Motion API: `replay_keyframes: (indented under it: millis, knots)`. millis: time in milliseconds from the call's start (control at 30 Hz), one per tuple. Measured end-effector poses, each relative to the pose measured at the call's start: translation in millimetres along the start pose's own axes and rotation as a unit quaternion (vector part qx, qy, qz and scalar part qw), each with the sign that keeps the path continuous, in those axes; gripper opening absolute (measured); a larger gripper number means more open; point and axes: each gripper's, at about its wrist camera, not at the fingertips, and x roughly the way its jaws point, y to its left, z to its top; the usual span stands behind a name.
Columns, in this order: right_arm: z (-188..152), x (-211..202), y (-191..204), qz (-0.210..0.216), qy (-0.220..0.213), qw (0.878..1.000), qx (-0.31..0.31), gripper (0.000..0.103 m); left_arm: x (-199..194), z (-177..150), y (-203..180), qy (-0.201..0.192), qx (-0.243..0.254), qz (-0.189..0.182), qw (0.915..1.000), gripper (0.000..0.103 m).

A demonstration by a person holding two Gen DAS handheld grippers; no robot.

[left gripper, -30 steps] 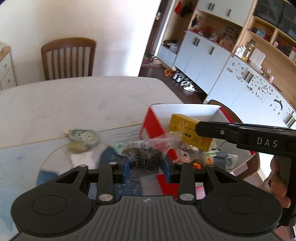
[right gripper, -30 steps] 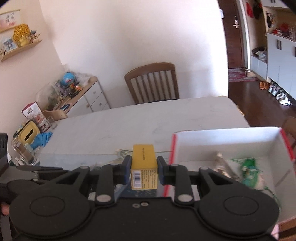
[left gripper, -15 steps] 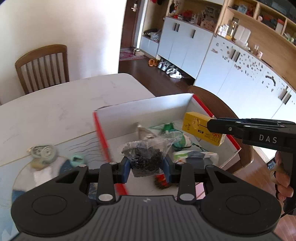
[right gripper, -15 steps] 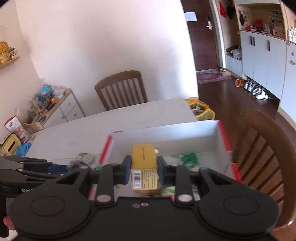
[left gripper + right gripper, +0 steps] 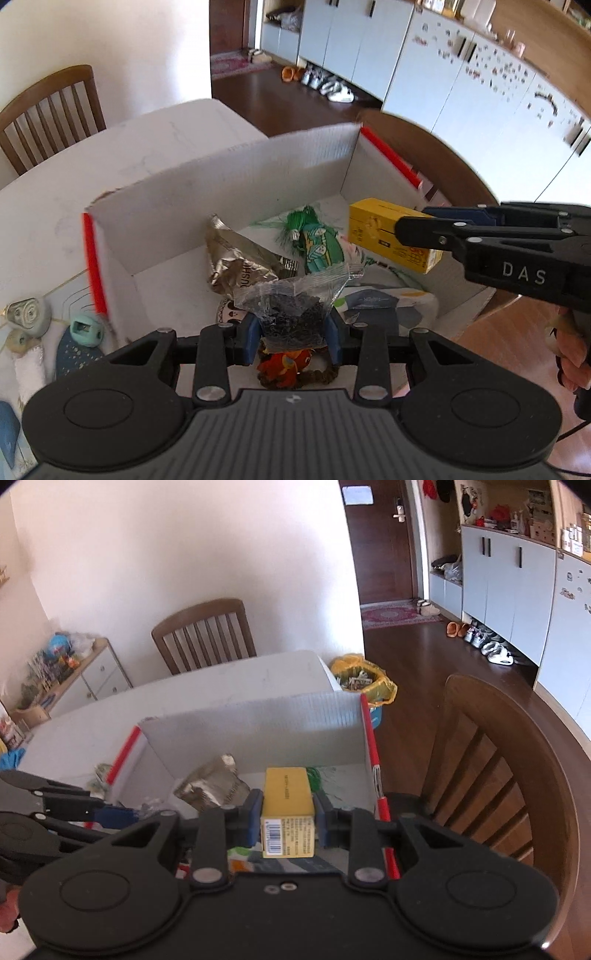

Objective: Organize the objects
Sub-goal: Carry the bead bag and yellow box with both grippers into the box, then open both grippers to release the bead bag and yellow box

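My left gripper [image 5: 291, 334] is shut on a clear bag of dark bits [image 5: 295, 310] and holds it over the near part of the white box with red edges [image 5: 221, 184]. My right gripper [image 5: 287, 818] is shut on a yellow carton [image 5: 287, 805] and holds it over the box's right side; the carton also shows in the left wrist view [image 5: 384, 232]. In the box lie a silver foil pouch [image 5: 236, 258], a green toy [image 5: 317, 243], a flat packet [image 5: 384, 299] and an orange toy [image 5: 284, 367].
Left of the box on the table [image 5: 74, 177] lie small pale rolls [image 5: 27, 314], a teal sharpener [image 5: 85, 326] and a white cloth [image 5: 27, 373]. A wooden chair [image 5: 495, 775] stands against the box's right side. Another chair [image 5: 203, 635] stands at the far table edge.
Both grippers have moved from beside the box to above it, each still holding its object. The box's contents have come into view beneath them.
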Motion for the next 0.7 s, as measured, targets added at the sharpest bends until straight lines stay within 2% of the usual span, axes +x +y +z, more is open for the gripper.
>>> replay_keyframes:
  millis: [233,400,500,700]
  knots:
    - [-5,24,3,0.008,0.015,0.999,-0.029,0.027,27,4,-3,0.033,0.012,0.007,0.9994,0.035]
    - [-9,30,15,0.007,0.025,0.997,-0.075,0.027,37,3,-4,0.053,0.030,0.012,0.9981,0.035]
    - [-14,34,20,0.004,0.035,0.995,-0.096,0.027,43,4,1,0.065,0.021,0.007,0.9977,0.035]
    - [-13,34,19,0.014,0.045,0.995,-0.089,0.028,49,6,13,0.079,-0.008,-0.002,0.9968,0.036]
